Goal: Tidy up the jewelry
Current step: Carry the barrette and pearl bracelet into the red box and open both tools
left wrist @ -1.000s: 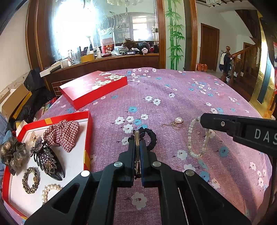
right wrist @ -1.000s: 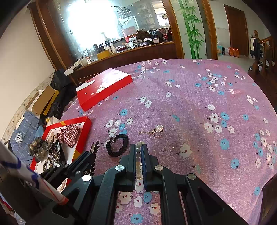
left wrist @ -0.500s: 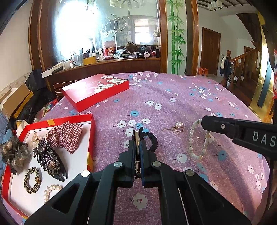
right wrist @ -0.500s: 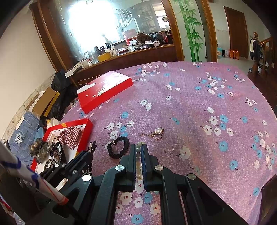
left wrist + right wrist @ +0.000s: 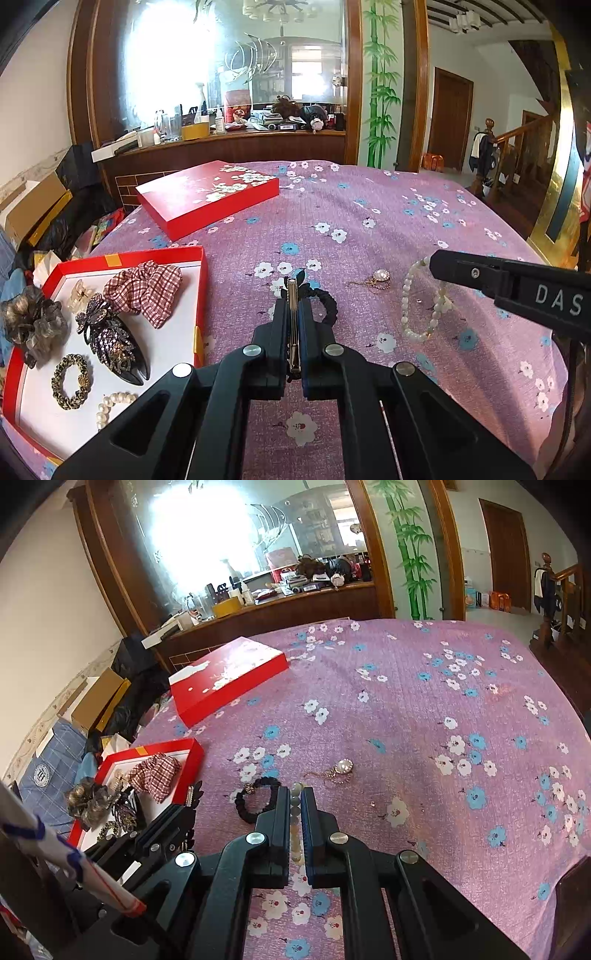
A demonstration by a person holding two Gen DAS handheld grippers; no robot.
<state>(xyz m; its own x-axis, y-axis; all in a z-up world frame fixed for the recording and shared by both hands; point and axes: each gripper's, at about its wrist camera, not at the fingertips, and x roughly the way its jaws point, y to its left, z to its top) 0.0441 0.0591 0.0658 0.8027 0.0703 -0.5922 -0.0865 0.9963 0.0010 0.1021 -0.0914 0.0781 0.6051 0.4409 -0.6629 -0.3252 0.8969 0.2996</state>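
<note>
Purple floral cloth [image 5: 388,229] was seen covering the surface, with an open red tray [image 5: 201,295] at the left edge and a closed red box [image 5: 192,199] set farther back. Left tongs [image 5: 293,295] were clenched on a slim metal hair clip [image 5: 292,325], held edge-on between the pads, above a black scrunchie [image 5: 330,306] lying on the cloth. Right tongs [image 5: 295,794] were clenched on a pearl bracelet [image 5: 410,314], whose loop was seen hanging from the tips in the left wrist view. A pearl pendant on a chain [image 5: 341,770] was left on the cloth between scrunchie and bracelet. In the tray were laid a plaid scrunchie [image 5: 147,291], a dark rhinestone claw clip [image 5: 110,339], a gold-and-black hair tie [image 5: 70,380] and a short pearl strand [image 5: 110,404]; a grey-brown fabric flower [image 5: 29,325] was draped over its left rim.
</note>
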